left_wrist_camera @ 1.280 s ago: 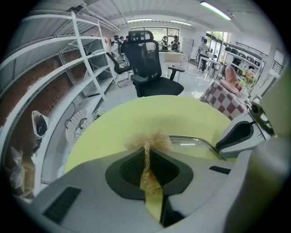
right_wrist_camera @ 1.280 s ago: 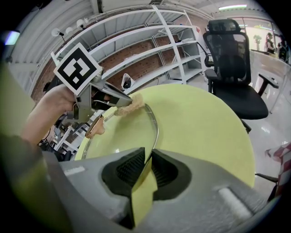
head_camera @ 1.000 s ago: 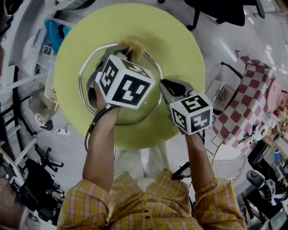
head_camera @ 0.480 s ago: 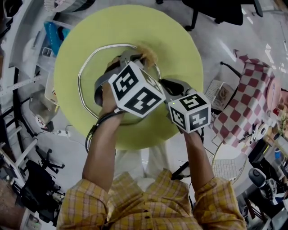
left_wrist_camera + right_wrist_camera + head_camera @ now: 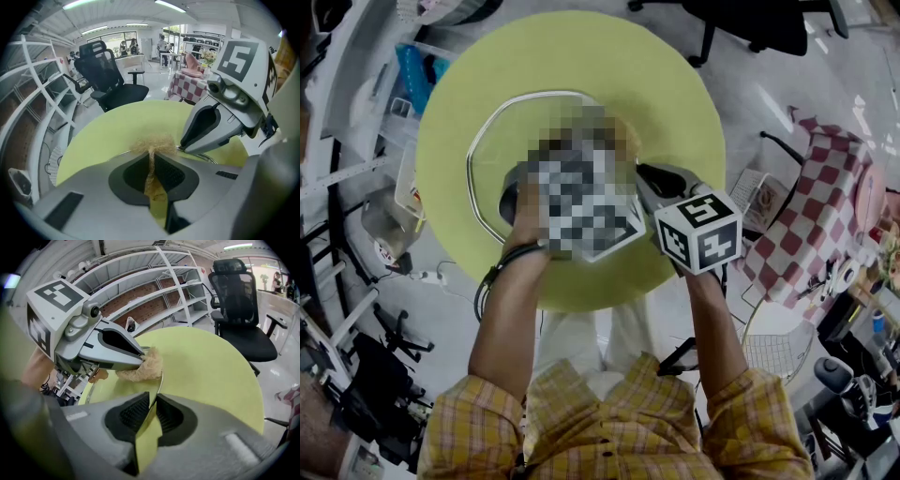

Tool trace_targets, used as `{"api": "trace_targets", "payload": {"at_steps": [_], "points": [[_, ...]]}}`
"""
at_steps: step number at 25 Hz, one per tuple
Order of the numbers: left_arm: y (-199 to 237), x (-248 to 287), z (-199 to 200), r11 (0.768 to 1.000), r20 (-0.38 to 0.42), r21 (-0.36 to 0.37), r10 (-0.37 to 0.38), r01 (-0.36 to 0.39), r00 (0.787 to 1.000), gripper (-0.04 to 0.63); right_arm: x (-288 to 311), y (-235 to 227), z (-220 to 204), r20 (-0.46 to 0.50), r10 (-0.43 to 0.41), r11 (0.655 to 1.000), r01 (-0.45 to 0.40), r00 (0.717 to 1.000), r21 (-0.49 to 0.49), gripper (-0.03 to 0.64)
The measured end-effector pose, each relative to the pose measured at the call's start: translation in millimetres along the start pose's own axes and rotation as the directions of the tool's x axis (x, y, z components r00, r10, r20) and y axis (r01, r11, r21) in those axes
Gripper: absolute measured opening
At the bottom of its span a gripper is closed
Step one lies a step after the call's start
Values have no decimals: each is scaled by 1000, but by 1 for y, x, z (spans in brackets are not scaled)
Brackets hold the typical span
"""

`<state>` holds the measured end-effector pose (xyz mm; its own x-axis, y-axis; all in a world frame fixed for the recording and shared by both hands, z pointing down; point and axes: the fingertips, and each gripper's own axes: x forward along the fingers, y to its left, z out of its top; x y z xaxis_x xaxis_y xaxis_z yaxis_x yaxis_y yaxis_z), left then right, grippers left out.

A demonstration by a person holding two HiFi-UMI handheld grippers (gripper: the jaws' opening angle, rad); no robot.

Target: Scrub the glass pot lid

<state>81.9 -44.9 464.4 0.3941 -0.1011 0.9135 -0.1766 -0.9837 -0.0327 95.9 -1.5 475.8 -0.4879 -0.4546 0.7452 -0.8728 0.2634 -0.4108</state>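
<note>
A glass pot lid (image 5: 502, 141) with a metal rim lies on the round yellow-green table (image 5: 675, 84). My right gripper (image 5: 152, 397) is shut on the lid's rim (image 5: 161, 380) at its right edge, with the lid tilted edge-on between the jaws. My left gripper (image 5: 151, 152) is shut on a tan fibrous scrubber (image 5: 154, 143). The scrubber (image 5: 143, 367) presses on the glass close to the rim, just ahead of the right gripper (image 5: 642, 176). In the head view a mosaic patch hides most of the left gripper.
A black office chair (image 5: 769, 23) stands beyond the table. A table with a red checked cloth (image 5: 825, 216) is at the right, white shelving (image 5: 337, 169) at the left, and a wire basket (image 5: 773, 352) on the floor near my right elbow.
My left gripper has carried the scrubber rightward and slightly nearer along the lid, toward the right gripper. The right gripper has kept its hold on the rim.
</note>
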Motion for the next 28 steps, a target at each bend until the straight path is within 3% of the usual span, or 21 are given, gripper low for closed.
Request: {"api": "trace_targets", "payload": {"at_steps": [11, 17, 21, 24, 28], "points": [[-35, -10, -21, 996, -110, 43, -68, 73, 992, 34, -1, 0, -1, 6, -4, 1000, 4, 1000, 1, 46], [-44, -16, -29, 993, -130, 20, -116, 119, 985, 34, -2, 0, 0, 10, -5, 1000, 5, 1000, 2, 46], [-44, -22, -39, 996, -165, 16, -83, 87, 983, 34, -1, 1, 0, 10, -10, 1000, 10, 1000, -2, 46], [-42, -25, -43, 997, -161, -34, -69, 64, 985, 34, -2, 1, -1, 9, -11, 1000, 11, 1000, -4, 46], [-24, -29, -50, 998, -193, -59, 20, -32, 981, 34, -2, 1, 0, 14, -13, 1000, 13, 1000, -5, 46]]}}
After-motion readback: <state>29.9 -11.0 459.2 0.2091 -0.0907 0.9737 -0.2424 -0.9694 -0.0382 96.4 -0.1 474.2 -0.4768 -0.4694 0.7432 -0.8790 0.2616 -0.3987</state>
